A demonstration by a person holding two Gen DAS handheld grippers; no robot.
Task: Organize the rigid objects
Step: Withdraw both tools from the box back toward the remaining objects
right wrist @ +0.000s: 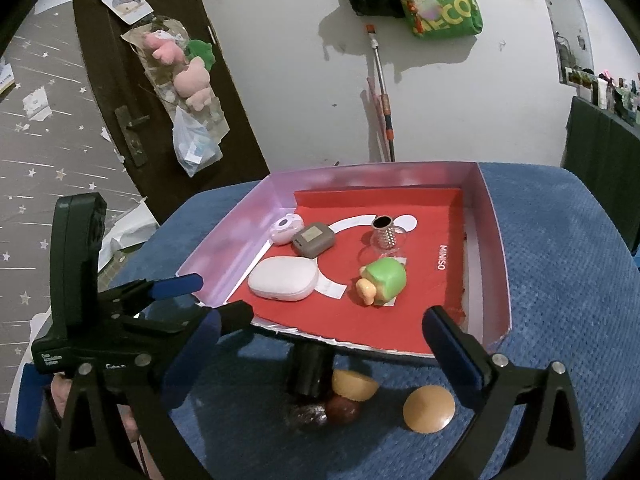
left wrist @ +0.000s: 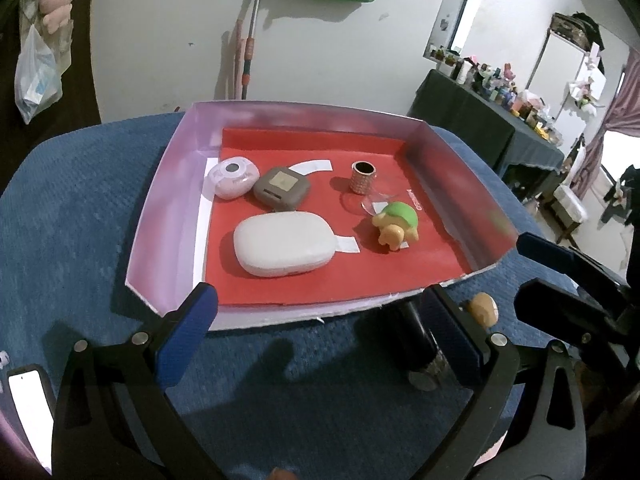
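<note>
A shallow box with a red floor [left wrist: 312,148] [right wrist: 452,208] sits on a blue cushion. It holds a white case [left wrist: 284,250] [right wrist: 282,278], a grey square case [left wrist: 282,191] [right wrist: 314,239], a pink round case [left wrist: 233,178] [right wrist: 285,230], a studded cylinder [left wrist: 363,178] [right wrist: 384,234] and a green toy figure [left wrist: 397,226] [right wrist: 382,280]. In front of the box lie a black cylinder [left wrist: 420,340] [right wrist: 308,368] and tan rounded pieces [right wrist: 429,409] [left wrist: 484,308]. My left gripper [left wrist: 324,316] [right wrist: 188,292] is open and empty at the box's near edge. My right gripper [right wrist: 324,336] [left wrist: 528,264] is open, above the black cylinder.
A white phone [left wrist: 30,412] lies at the cushion's left edge. A brown door [right wrist: 160,92] with hanging toys stands left behind. A dark table [left wrist: 492,128] with many small bottles stands at the right. A mop pole [right wrist: 382,96] leans on the wall.
</note>
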